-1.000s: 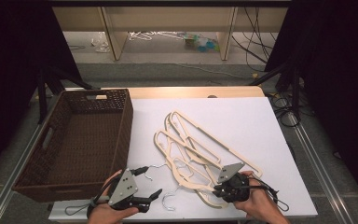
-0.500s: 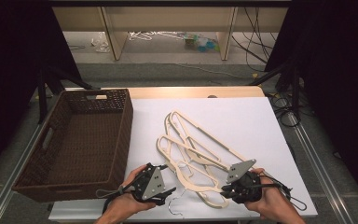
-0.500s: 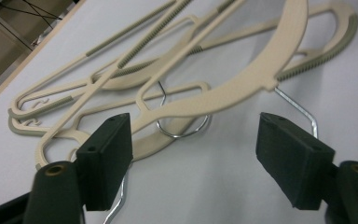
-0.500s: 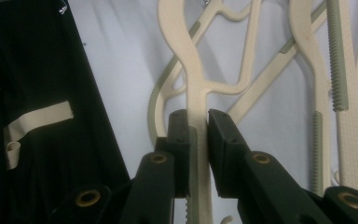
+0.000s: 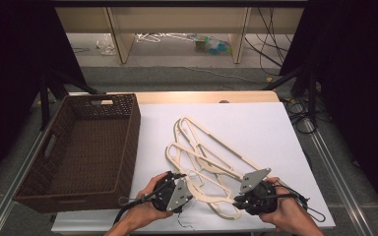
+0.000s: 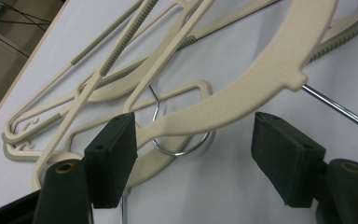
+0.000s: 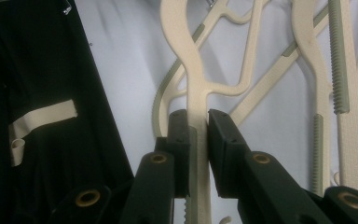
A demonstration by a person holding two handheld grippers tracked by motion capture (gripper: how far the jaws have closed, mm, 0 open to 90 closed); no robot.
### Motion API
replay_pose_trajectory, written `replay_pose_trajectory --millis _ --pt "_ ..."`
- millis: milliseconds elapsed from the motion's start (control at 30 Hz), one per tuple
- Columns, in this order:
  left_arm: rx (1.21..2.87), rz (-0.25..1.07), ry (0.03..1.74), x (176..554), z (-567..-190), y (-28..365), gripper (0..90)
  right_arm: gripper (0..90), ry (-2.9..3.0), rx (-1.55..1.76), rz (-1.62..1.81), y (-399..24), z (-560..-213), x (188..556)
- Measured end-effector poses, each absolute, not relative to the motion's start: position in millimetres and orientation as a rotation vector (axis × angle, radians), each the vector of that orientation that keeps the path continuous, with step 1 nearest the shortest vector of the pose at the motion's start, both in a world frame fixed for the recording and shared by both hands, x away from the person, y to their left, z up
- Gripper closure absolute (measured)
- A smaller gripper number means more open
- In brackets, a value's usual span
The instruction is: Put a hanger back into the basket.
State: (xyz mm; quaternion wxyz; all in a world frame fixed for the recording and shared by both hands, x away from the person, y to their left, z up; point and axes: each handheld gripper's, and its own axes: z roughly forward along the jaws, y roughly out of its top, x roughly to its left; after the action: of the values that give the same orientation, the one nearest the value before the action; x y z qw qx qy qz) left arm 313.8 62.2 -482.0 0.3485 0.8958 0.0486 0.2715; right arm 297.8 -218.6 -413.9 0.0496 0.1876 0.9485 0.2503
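Observation:
Several cream plastic hangers (image 5: 202,152) lie tangled on the white table top (image 5: 266,132). My right gripper (image 5: 241,200) is at the front of the pile. In the right gripper view this gripper (image 7: 198,140) is shut on the straight bar of one cream hanger (image 7: 186,56). My left gripper (image 5: 184,194) has come to the pile's front left corner. In the left gripper view the gripper (image 6: 196,154) is open, its jaws having just been closing. A curved cream hanger arm (image 6: 242,88) runs between them without being pinched, and a metal hook (image 6: 177,149) lies below it.
A dark brown wicker basket (image 5: 128,142) with nothing in it stands at the left of the table, close to my left hand. Beyond the table are shelves with loose items on the floor, and cables hang at the right.
My left gripper has moved right, up to the hangers, and its jaws have narrowed. The right gripper keeps its hold and has hardly shifted.

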Motion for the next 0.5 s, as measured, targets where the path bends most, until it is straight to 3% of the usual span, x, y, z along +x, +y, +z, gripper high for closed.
replay_pose_trajectory --millis 267,500 --pt "2.340 0.747 -0.130 310 -474 49 48.5 79.7 2.904 0.563 0.762 -223 -417 300" --pt "2.344 0.706 -0.280 309 -471 44 61.1 79.6 2.910 0.553 0.783 -227 -419 302"
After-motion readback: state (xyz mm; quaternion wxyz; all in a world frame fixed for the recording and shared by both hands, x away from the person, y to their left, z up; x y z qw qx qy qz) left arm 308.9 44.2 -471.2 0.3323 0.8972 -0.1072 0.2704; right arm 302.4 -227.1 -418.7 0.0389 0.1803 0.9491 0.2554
